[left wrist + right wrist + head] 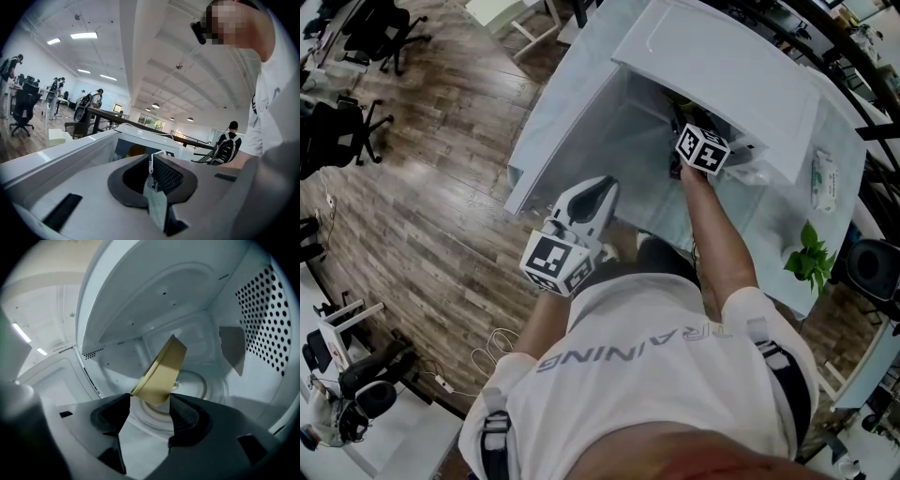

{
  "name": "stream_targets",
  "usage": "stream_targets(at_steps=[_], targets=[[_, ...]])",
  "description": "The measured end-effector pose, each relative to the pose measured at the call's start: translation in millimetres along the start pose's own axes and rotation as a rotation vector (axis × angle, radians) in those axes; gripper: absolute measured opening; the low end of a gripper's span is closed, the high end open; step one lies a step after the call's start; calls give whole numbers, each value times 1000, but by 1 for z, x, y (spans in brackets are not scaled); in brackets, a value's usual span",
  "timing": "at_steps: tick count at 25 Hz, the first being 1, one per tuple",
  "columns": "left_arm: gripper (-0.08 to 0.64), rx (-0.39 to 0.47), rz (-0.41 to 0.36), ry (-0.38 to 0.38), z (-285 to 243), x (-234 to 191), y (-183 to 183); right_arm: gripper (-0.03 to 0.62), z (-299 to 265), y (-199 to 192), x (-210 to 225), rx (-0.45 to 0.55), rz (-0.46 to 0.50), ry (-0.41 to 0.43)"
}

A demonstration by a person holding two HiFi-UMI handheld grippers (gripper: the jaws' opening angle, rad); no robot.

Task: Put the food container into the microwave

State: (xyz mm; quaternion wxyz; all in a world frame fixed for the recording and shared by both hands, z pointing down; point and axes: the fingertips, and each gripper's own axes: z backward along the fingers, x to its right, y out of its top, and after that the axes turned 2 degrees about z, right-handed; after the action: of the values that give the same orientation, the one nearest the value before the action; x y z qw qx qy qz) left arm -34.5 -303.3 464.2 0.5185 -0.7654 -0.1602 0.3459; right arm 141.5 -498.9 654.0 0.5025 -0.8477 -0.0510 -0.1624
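The left claw [152,176] is held off to the side, pressed together on nothing. The right claw [150,406] is inside the open microwave [187,301], pinching the tan food container [161,371], which is tilted above the glass tray [206,385]. As I judge it, what is left is to set the container flat, release it and shut the microwave.

The food container [161,373] sits tilted inside the microwave [722,70], over the turntable [201,385], between the right gripper's [150,405] jaws. The left gripper [591,202] is outside, beside the open door [558,122].

Legible text: "RAINING" | grey capitals, seen upside down | on the person's white shirt [656,389] | word's start hidden by a fold
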Motion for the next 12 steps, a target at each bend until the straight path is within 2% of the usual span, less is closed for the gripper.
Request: stream_targets(at_steps=[5, 12], targets=[[52, 8, 9, 6, 3, -2, -1, 261, 1, -13, 6, -36, 80, -38], [52, 11, 21, 1, 10, -1, 0, 262, 7, -14, 6, -47, 76, -54]])
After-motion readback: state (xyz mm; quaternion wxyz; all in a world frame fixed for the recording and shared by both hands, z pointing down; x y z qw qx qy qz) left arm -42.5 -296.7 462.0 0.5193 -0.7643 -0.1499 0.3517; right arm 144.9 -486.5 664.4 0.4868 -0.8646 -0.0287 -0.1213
